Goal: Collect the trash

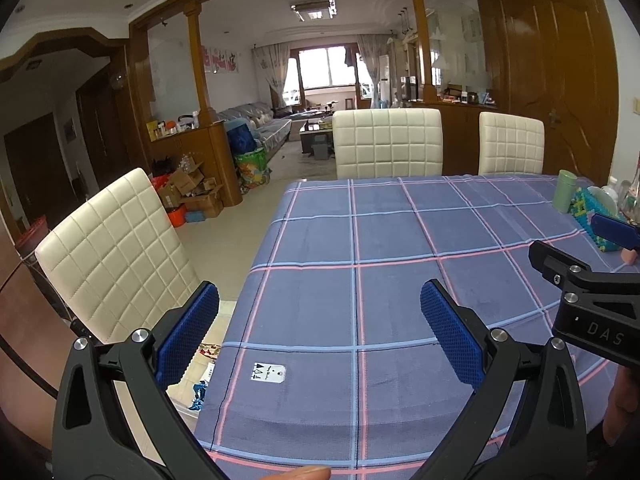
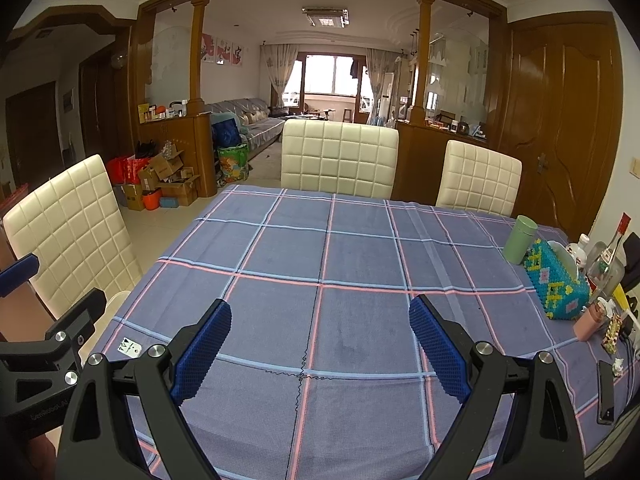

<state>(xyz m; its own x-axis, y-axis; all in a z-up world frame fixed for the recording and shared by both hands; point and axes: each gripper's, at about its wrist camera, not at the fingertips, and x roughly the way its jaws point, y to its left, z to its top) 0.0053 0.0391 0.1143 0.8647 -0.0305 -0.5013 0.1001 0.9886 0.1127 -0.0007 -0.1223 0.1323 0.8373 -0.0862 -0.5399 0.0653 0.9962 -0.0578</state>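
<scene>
A small white paper tag with black print lies flat on the blue plaid tablecloth, near the table's left edge. My left gripper hovers open just above and behind the tag, nothing between its blue pads. The right wrist view shows the same tag at the lower left. My right gripper is open over the bare middle of the cloth, also holding nothing. On the floor beside the table lie a crumpled blue wrapper and a printed scrap.
Cream quilted chairs stand at the left and far side. A green cup, a beaded tissue box, bottles and a dark phone crowd the table's right edge. Boxes sit on the floor beyond.
</scene>
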